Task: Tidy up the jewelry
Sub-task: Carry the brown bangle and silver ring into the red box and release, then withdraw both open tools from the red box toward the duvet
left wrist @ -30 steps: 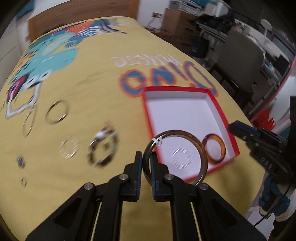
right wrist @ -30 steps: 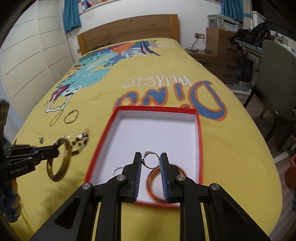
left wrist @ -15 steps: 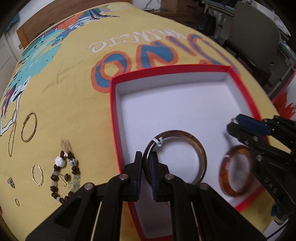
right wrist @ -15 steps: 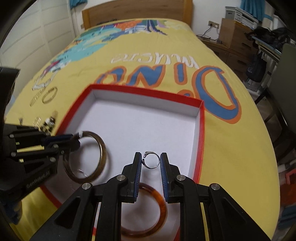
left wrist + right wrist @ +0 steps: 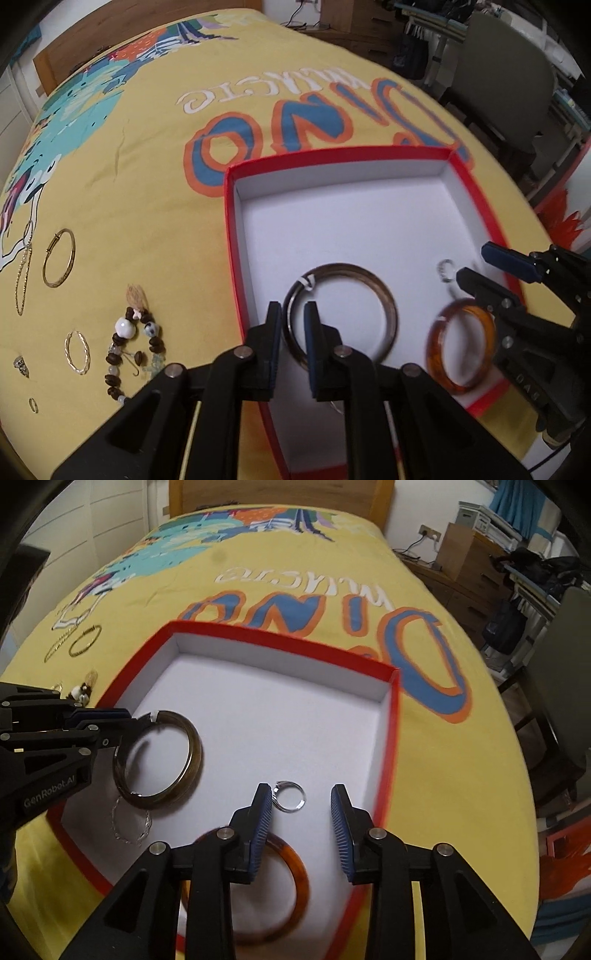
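A red box with a white inside [image 5: 476, 192] [image 5: 391, 716] lies on the yellow bedspread. My left gripper [image 5: 291, 325] [image 5: 127, 720] straddles the rim of a dark brown bangle [image 5: 384, 295] [image 5: 192, 753], with a gap at each pad, low over the box floor. My right gripper [image 5: 301, 808] [image 5: 474, 264] is open; a small silver ring [image 5: 290, 797] [image 5: 445, 269] hangs against its left finger [image 5: 262, 812]. An amber bangle [image 5: 461, 347] [image 5: 291, 878] and a thin silver hoop [image 5: 131, 823] lie in the box.
Left of the box on the bedspread lie a bead bracelet [image 5: 133, 343], a twisted silver hoop [image 5: 77, 352], a gold bangle [image 5: 59, 262] [image 5: 85, 644], a gold chain [image 5: 22, 280] and small rings [image 5: 33, 404]. A chair [image 5: 506, 85] and drawers [image 5: 461, 572] stand right of the bed.
My right gripper has opened, letting go its grip on the silver ring over the box. My left gripper has loosened on the brown bangle and lowered it toward the box floor.
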Demonstrator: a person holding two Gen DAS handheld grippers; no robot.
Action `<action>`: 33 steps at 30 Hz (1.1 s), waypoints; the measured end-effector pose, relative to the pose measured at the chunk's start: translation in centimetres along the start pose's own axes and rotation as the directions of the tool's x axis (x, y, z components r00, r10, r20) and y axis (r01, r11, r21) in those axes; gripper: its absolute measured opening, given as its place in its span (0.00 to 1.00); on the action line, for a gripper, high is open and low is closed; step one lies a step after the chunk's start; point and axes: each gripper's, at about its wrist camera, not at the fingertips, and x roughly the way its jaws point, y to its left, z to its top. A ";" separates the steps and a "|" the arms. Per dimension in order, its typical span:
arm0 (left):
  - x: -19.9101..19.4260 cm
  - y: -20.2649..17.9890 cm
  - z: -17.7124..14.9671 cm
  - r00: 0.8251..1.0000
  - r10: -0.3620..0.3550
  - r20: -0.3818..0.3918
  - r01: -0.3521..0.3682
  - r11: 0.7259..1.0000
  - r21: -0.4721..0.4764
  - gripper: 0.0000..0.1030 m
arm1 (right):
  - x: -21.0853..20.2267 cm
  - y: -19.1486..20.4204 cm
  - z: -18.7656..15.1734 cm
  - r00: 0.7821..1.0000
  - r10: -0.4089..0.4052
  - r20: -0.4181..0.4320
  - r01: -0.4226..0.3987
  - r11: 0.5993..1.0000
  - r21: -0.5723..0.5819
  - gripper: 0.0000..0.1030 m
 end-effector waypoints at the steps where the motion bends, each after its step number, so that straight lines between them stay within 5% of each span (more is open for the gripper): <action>1: -0.7 0.0 -0.2 1.000 -0.006 0.015 0.006 1.000 -0.002 0.23 | -0.8 -0.3 -0.2 1.000 -0.002 0.012 0.001 1.000 0.014 0.32; 6: -4.4 1.0 -1.5 0.995 -0.064 0.079 0.067 0.997 -0.040 0.28 | -4.4 -1.8 -1.1 0.998 -0.023 0.063 0.016 0.995 0.099 0.32; 12: -9.0 3.0 -5.0 0.993 -0.046 0.105 0.049 0.998 -0.027 0.28 | -8.9 -0.9 -2.3 0.992 0.001 0.129 -0.024 0.983 0.180 0.32; 25: -16.7 15.3 -18.3 0.991 0.065 0.115 -0.046 0.986 -0.161 0.29 | -14.9 9.2 -5.8 0.969 0.127 0.211 -0.168 0.967 0.191 0.35; 33: -21.3 21.4 -25.2 0.971 0.155 0.182 -0.100 0.955 -0.278 0.29 | -17.1 15.0 -7.2 0.955 0.185 0.233 -0.232 0.952 0.199 0.35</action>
